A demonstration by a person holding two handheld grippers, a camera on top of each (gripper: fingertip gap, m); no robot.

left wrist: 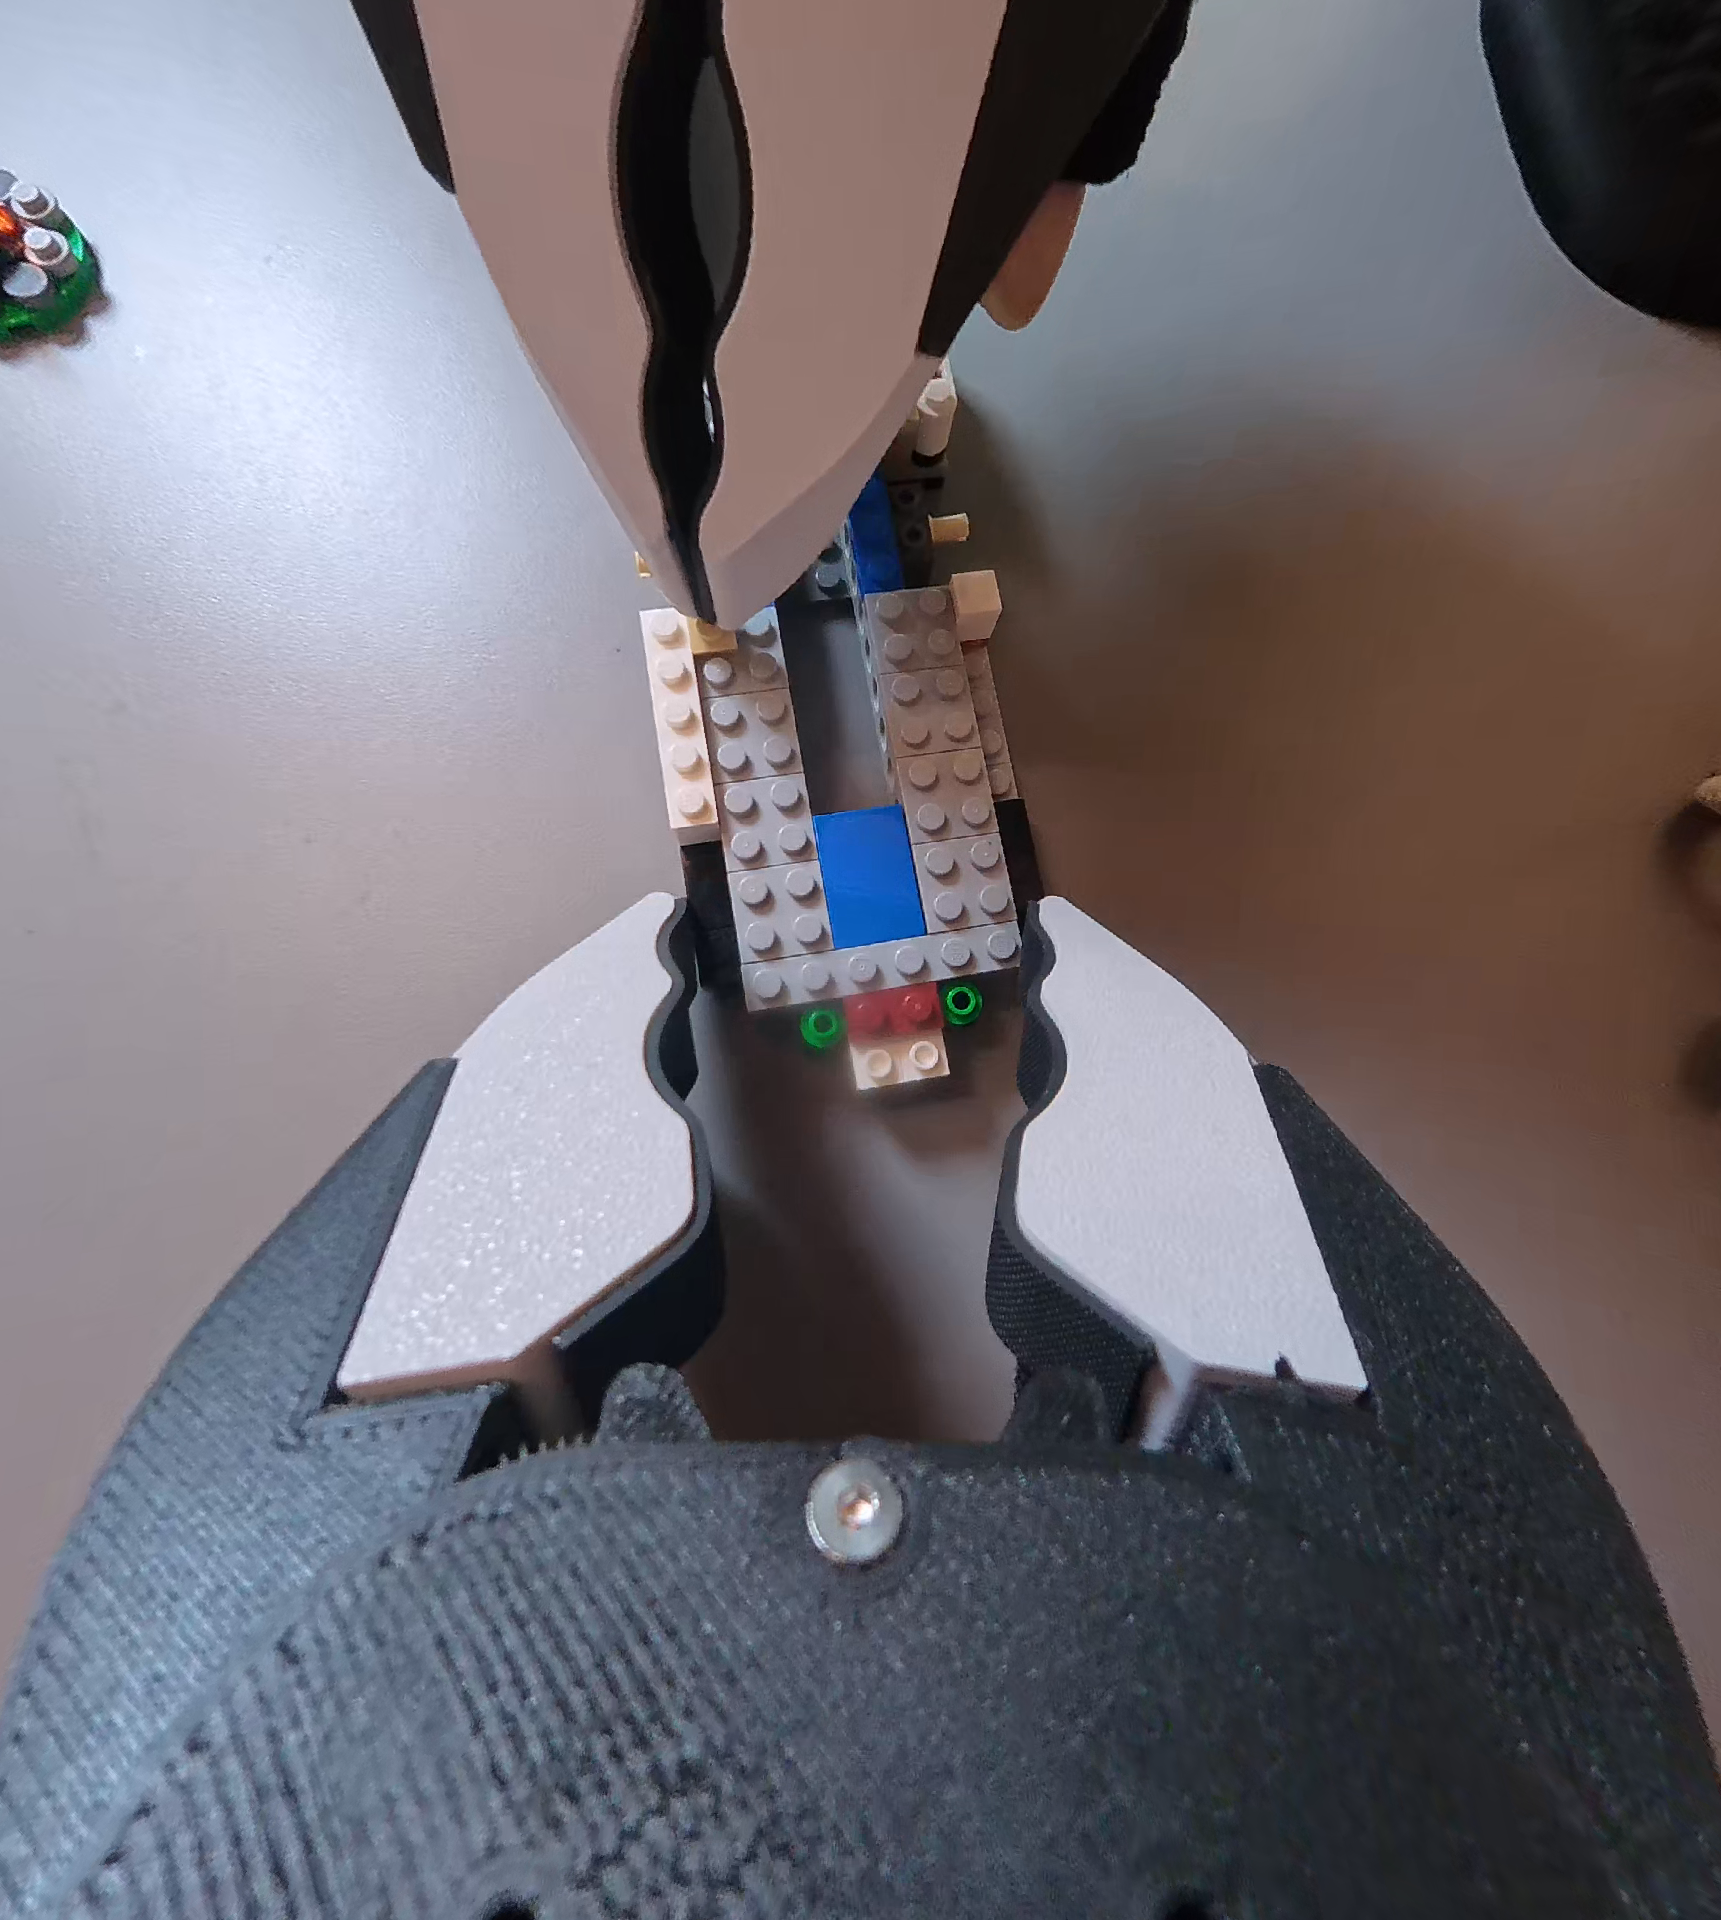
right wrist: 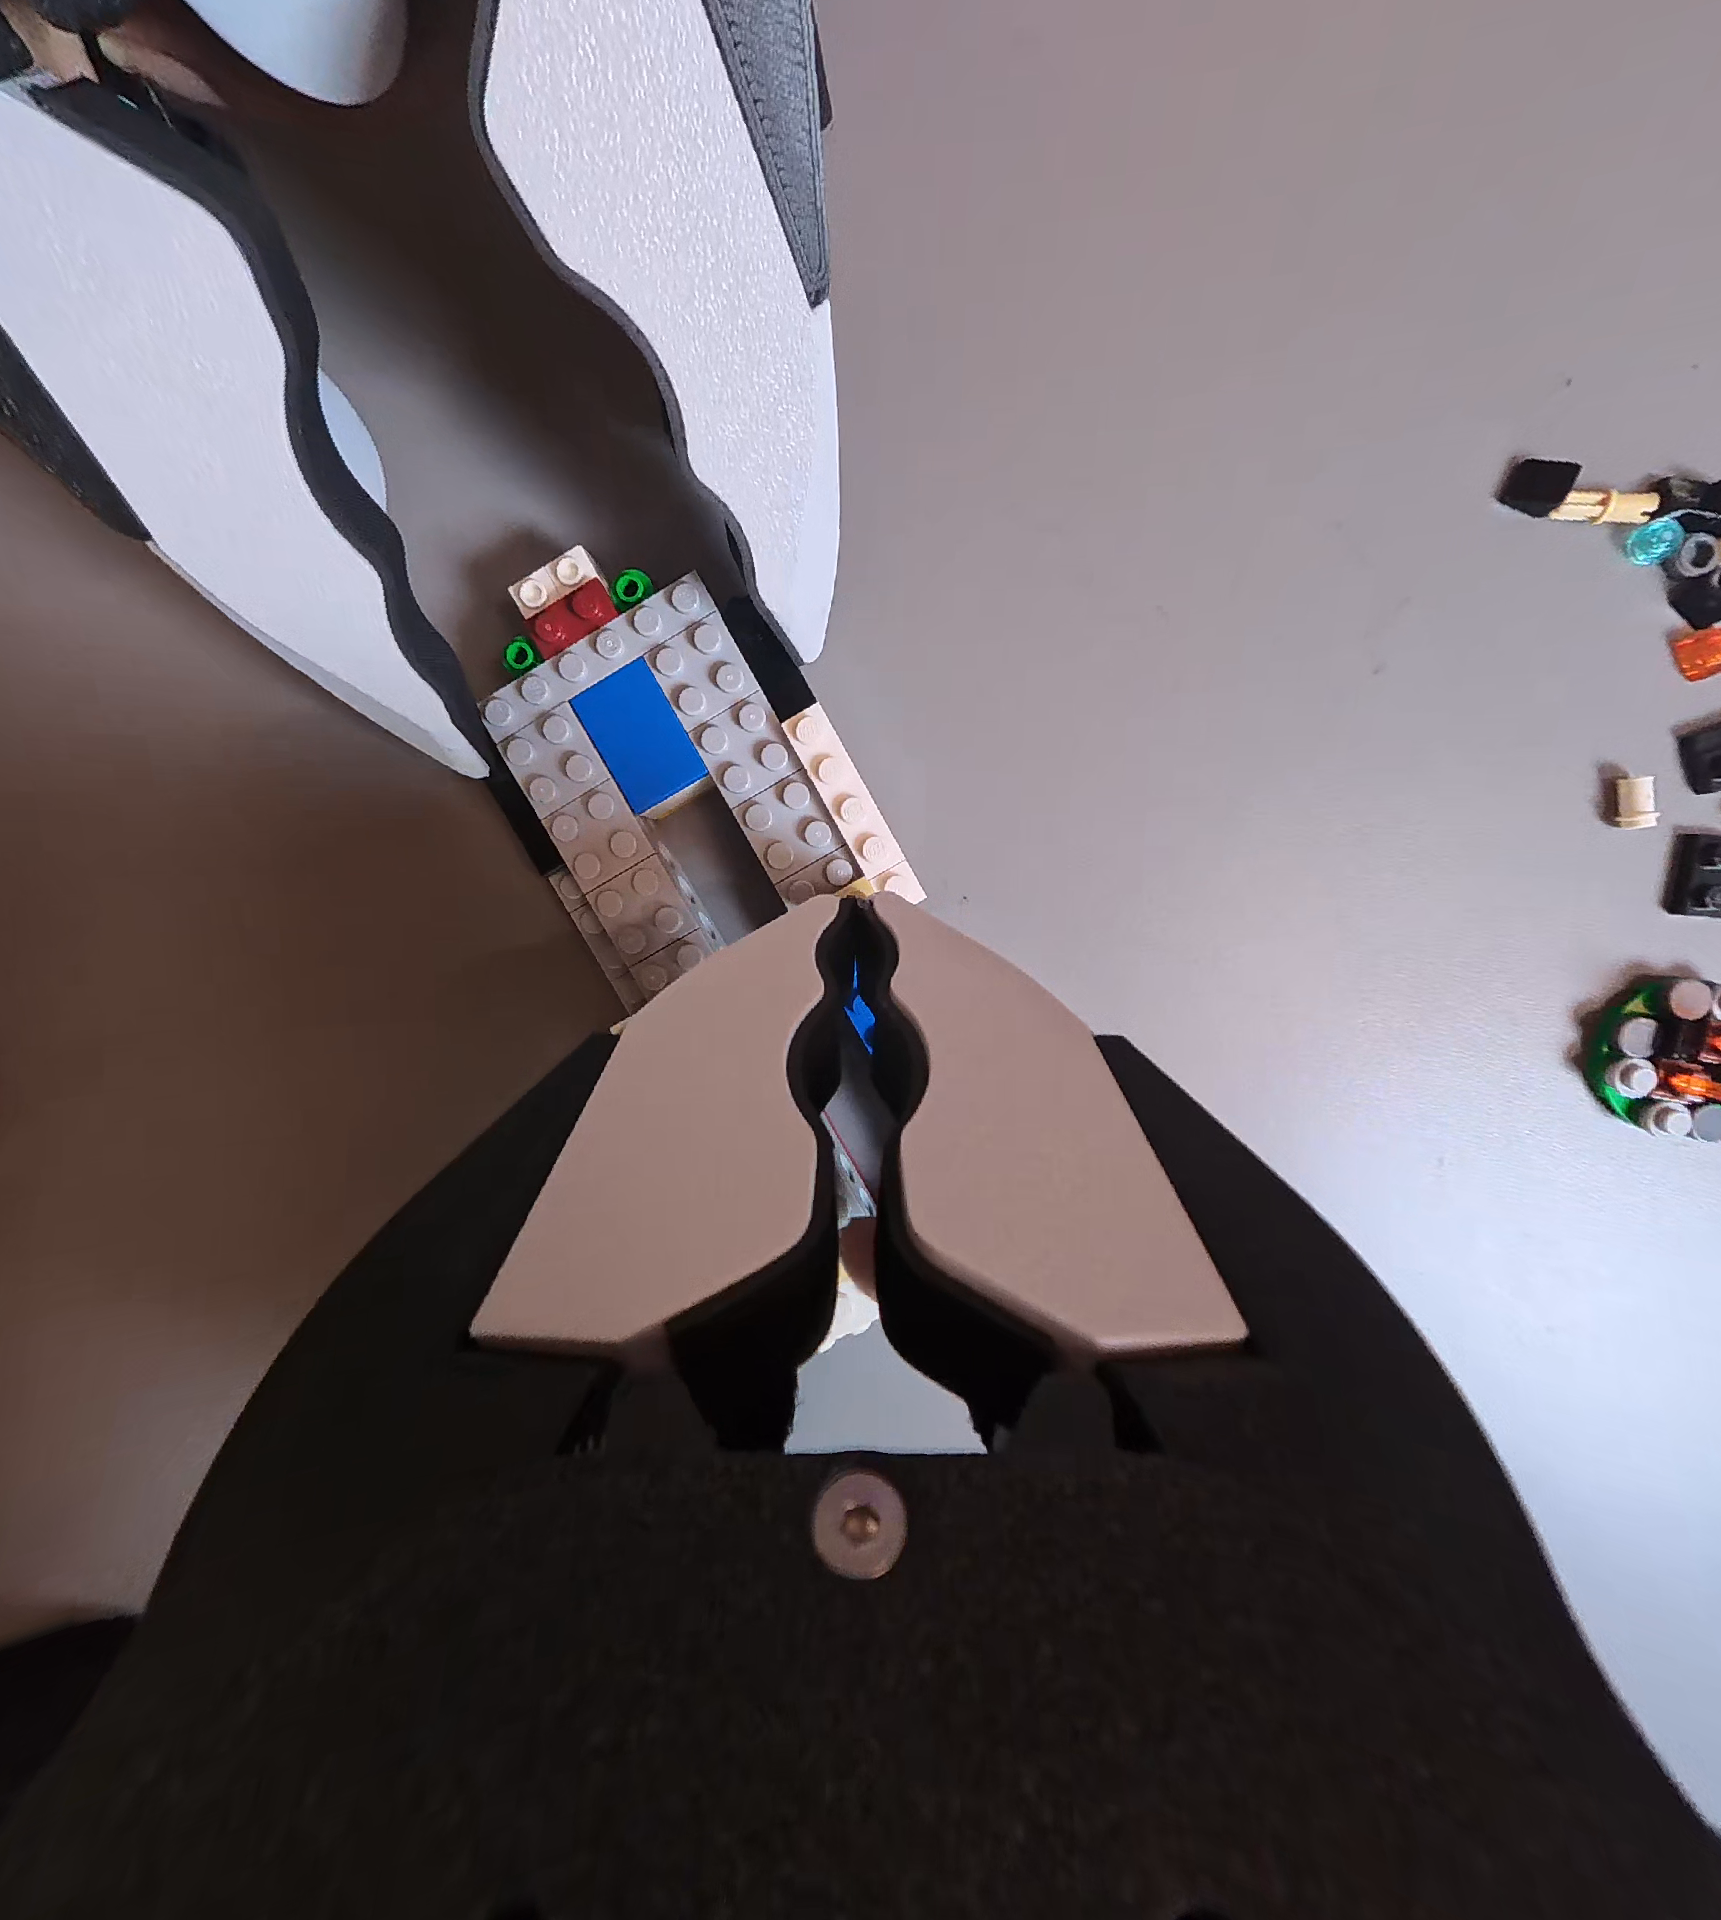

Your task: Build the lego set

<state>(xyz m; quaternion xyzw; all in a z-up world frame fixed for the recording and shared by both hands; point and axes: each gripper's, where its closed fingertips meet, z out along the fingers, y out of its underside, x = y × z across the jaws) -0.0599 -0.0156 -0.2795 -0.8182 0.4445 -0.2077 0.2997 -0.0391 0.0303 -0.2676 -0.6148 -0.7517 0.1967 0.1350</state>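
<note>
Apparently unlabelled, the grey brick model [left wrist: 861,831] sits on the counter [left wrist: 316,727], its near end clenched between left claw [left wrist: 861,977] pads. Right claw [right wrist: 851,906], clamped shut, tips touching a small tan piece [left wrist: 708,631] on its far end; stud lettering too small to read.

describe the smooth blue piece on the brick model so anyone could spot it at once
Start at the long grey studded brick model in the middle of the table. At its end between the left gripper's fingers, two grey studded strips flank a blue tile. It is the only flat, stud-free piece there.
</note>
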